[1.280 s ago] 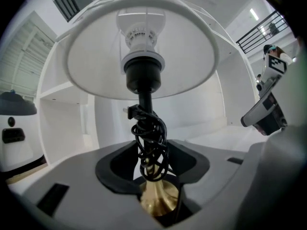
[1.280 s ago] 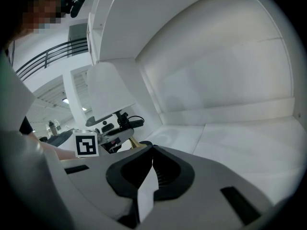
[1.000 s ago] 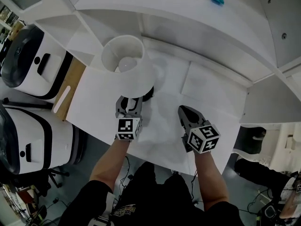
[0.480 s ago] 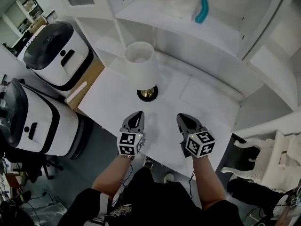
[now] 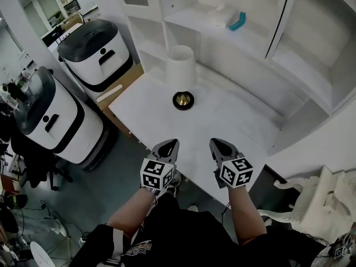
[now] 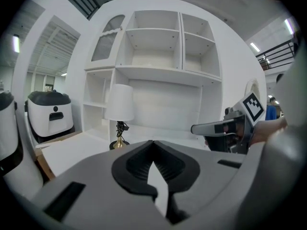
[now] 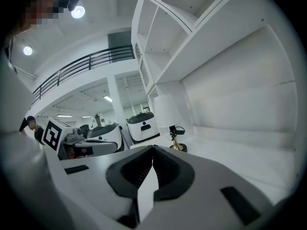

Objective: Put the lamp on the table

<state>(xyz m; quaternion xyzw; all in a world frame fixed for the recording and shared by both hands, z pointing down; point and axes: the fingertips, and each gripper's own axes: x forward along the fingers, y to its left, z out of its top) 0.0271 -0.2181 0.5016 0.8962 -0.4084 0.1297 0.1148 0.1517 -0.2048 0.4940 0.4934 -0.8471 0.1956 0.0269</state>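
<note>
Lamp (image 5: 181, 74) stands free on worktop (image 5: 222, 121); L tool (image 5: 170, 144) & R tool (image 5: 217, 144) now pulled back near, both shut, empty, so task prob. done.

In the head view I could not tell what the teal thing (image 5: 237, 21) on the shelf (image 5: 192, 17) was, as it was too small. The lamp (image 5: 181, 67) had most of its stem hidden under its own shade, and the white chair (image 5: 320, 196) ran off the right edge.

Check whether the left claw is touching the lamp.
Apart. The head view shows bare table between the left claw and the lamp; the left gripper view shows that claw shut, empty.
</note>
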